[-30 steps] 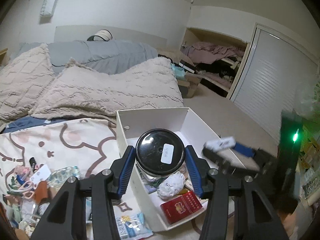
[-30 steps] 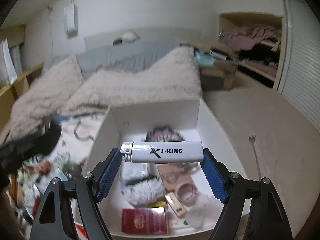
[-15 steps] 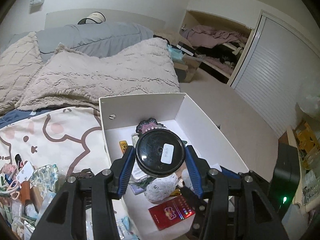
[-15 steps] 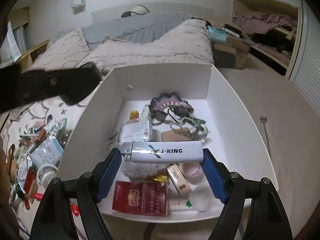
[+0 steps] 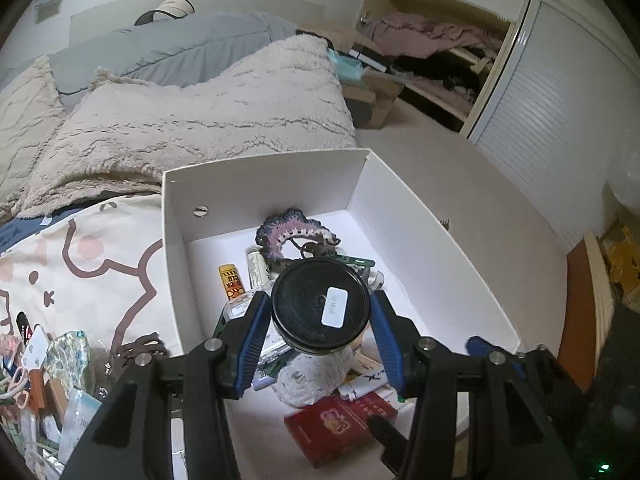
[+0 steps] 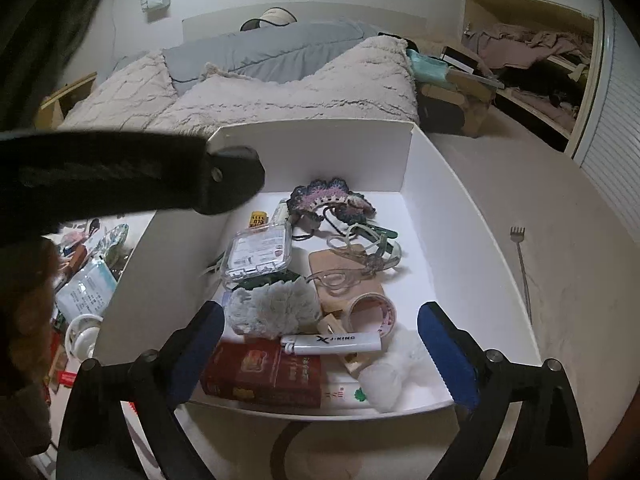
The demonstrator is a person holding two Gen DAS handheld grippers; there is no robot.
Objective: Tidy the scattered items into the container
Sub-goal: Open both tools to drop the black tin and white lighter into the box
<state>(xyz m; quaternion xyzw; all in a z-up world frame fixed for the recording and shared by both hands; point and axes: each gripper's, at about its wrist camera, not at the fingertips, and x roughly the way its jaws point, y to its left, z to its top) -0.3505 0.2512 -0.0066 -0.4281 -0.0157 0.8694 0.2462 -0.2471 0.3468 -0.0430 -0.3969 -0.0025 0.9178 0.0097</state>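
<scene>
Left gripper [image 5: 320, 320] holds a jar [image 5: 320, 306] over the box [image 6: 460, 200]; right gripper [image 6: 320, 328] stands wide and empty.

The left fingers [image 5: 252, 336] pinch the black-lidded jar from both sides, above the clutter in the near half of the white box. The right jaws have just been opening, and nothing is between them: the white lighter [image 6: 332, 343] lies below in the box, across the top edge of a red pack [image 6: 260, 372] and just near of a tape roll [image 6: 372, 312]. Further in lie a fluffy grey tuft [image 6: 272, 308], a clear case [image 6: 258, 254] and a crocheted scrunchie [image 6: 328, 196]. More loose items [image 5: 44, 368] are scattered on the bedsheet [image 5: 100, 264] left of the box. A back scratcher [image 6: 522, 256] lies on the floor to the right.
</scene>
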